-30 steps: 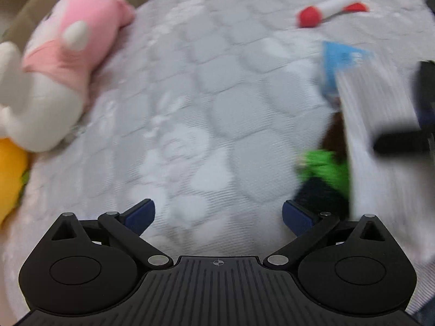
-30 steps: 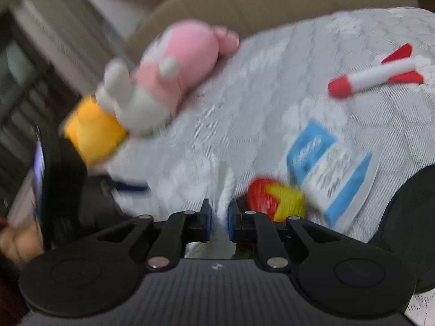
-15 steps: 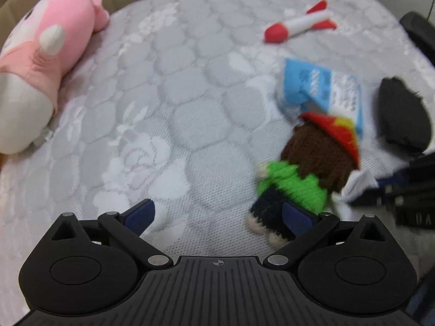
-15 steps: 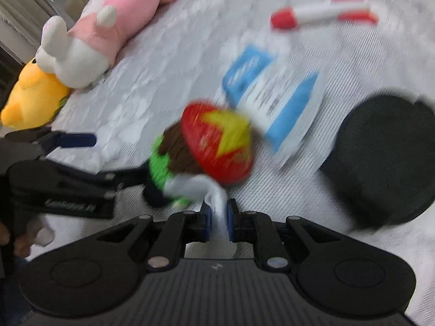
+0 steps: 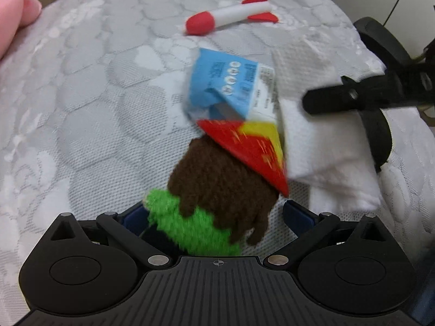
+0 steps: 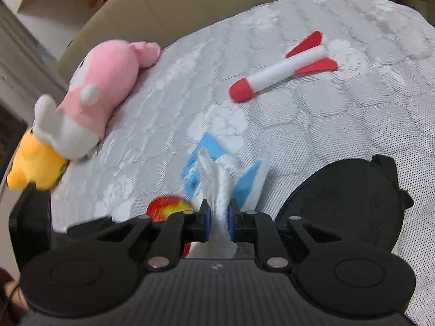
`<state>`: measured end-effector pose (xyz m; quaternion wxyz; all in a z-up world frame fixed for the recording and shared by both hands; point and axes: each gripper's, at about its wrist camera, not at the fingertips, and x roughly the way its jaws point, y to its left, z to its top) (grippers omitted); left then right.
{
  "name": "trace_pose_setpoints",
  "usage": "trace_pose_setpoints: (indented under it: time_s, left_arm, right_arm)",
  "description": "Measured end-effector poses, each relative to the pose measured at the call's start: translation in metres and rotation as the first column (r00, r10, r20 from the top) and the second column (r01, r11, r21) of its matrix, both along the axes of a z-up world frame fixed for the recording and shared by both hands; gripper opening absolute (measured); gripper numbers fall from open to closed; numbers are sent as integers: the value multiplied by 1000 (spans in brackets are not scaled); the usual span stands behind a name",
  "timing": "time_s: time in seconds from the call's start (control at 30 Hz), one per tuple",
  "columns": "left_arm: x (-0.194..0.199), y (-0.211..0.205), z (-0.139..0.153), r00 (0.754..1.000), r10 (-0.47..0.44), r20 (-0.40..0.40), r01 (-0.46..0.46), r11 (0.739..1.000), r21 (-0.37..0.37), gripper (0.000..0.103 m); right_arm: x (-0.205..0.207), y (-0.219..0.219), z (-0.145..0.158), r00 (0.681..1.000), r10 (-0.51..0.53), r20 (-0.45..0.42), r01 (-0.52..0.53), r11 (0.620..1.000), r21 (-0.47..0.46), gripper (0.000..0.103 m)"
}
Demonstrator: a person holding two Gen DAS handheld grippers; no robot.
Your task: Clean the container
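Right hand-held gripper (image 6: 217,218) — clamped on white cloth (image 6: 214,187).

Hidden, cropped and blurred parts

From the left wrist, the knitted doll (image 5: 223,187) hides the left tool's (image 5: 217,212) blue pads; whether they press on it cannot be told, and its legs vanish behind the tool body. The pink plush (image 5: 13,8) is cut by the left edge. The blue packet's (image 5: 231,87) print is too smeared to read. From the right wrist, the doll's red hat (image 6: 168,206) is blurred and mostly behind the right tool (image 6: 218,217), and the white cloth (image 6: 217,187) there hides the packet's middle.
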<state>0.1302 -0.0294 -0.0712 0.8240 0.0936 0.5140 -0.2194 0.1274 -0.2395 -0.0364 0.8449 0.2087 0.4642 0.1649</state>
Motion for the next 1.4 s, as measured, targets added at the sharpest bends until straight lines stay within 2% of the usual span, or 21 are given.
trace_pose_setpoints:
  time_s: [0.03, 0.1, 0.13, 0.17, 0.23, 0.27, 0.37, 0.43, 0.47, 0.5, 0.57, 0.63, 0.7, 0.77, 0.83, 0.93, 1.1, 1.23, 1.27, 1.3, 1.4]
  left_arm:
    - [-2, -4, 3, 999, -14, 31, 13, 999, 38, 82]
    - [-5, -6, 11, 993, -6, 119, -5, 996, 93, 78]
    - [-10, -10, 17, 978, -33, 208, 0, 987, 158, 78]
    - [-18, -18, 19, 949, -97, 300, 20, 969, 248, 78]
    - [-38, -37, 19, 864, -261, 430, 61, 903, 426, 78]
    - [-46, -44, 15, 840, -324, 435, 93, 876, 473, 78]
    - [-64, -66, -7, 827, -453, 333, 224, 808, 544, 79]
    - [-78, -74, -18, 796, -524, 302, 276, 759, 590, 79]
    - [-81, -77, -19, 786, -540, 302, 281, 746, 604, 79]
    - [-80, -77, -16, 795, -530, 296, 285, 757, 588, 80]
    - [-69, -70, -6, 870, -431, 241, 283, 835, 471, 83]
    - [-57, -58, 3, 933, -334, 131, 277, 904, 326, 91]
    - [-50, -45, 10, 958, -281, 53, 263, 939, 222, 94]
    - [-44, -30, 18, 975, -222, 7, 220, 968, 123, 97]
    - [-37, -16, 24, 984, -171, -51, 171, 985, 13, 100]
    - [-27, -6, 21, 989, -120, -86, 114, 991, -65, 101]
    - [-25, -18, 5, 974, -210, -84, 203, 976, -82, 102]
    - [-50, -47, 2, 942, -336, -2, 336, 940, 63, 99]
    - [-55, -52, 0, 936, -351, 8, 348, 930, 114, 85]
    - [-57, -55, 0, 935, -355, 10, 348, 922, 170, 78]
    - [-59, -46, 1, 942, -335, 14, 327, 925, 193, 73]
  right_arm:
    - [1, -1, 0, 1000, -14, 11, 14, 1000, -7, 15]
    - [0, -6, 3, 999, -38, 37, 38, 999, -5, 15]
    - [-2, -9, 4, 998, -49, 47, 49, 999, 7, 15]
    - [-2, -11, 5, 997, -59, 54, 58, 998, 22, 15]
    - [-2, -12, 9, 994, -73, 76, 70, 997, 40, 15]
    - [-3, -11, 11, 993, -71, 98, 67, 997, 42, 15]
    - [-11, -6, 21, 983, -39, 178, 28, 998, 61, 15]
    - [-16, -1, 26, 980, -9, 201, -13, 994, 106, 15]
    - [-17, 3, 26, 980, 18, 200, -45, 990, 135, 15]
    - [-18, 8, 26, 980, 44, 195, -76, 984, 160, 15]
    - [-18, 20, 18, 985, 104, 137, -128, 975, 182, 15]
    - [-21, 33, 8, 985, 161, 65, -168, 976, 139, 15]
    - [-30, 42, 5, 982, 180, 48, -181, 983, 10, 18]
    - [-39, 45, 14, 978, 184, 96, -172, 977, -124, 21]
    - [-44, 45, 20, 979, 174, 110, -154, 974, -167, 21]
    - [-47, 41, 19, 987, 147, 68, -135, 979, -150, 19]
    - [-54, 35, 17, 993, 114, 32, -109, 984, -143, 17]
    - [-55, 27, 15, 995, 97, 25, -94, 991, -93, 17]
    - [-53, 25, 16, 995, 90, 32, -87, 993, -79, 17]
    - [-52, 23, 16, 996, 83, 39, -80, 995, -65, 17]
    - [-44, 21, 20, 996, 67, 66, -66, 998, -22, 17]
